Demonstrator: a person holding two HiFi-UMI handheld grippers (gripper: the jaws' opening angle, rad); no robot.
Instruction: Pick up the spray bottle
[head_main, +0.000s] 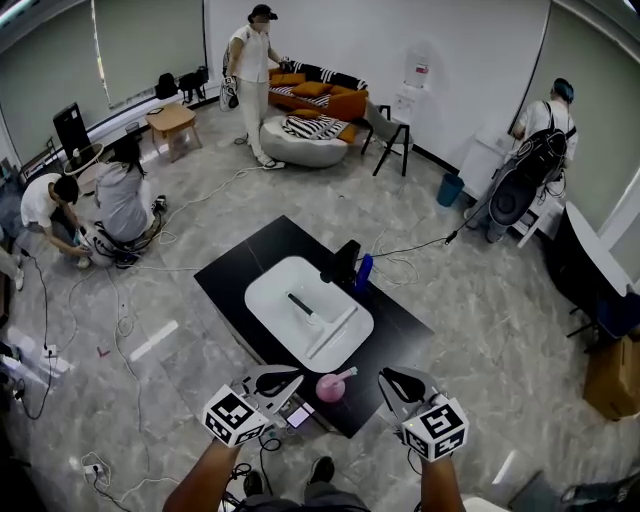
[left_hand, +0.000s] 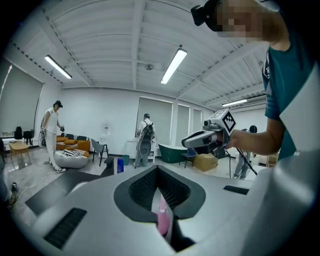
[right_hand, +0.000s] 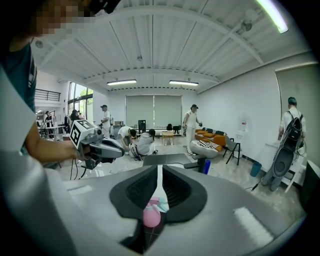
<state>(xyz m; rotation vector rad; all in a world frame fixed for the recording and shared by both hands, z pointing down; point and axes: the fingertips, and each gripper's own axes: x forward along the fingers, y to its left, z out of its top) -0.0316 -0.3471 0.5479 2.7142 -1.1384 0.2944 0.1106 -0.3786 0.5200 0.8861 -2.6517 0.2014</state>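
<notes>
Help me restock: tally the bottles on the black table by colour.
Pink spray bottle: 1
Blue bottle: 1
Total on the black table: 2

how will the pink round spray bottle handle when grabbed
Pink round spray bottle looks small, so probably light. Its bulbous body could slip or roll. It sits near the black table's edge, so a push might tip it off.
</notes>
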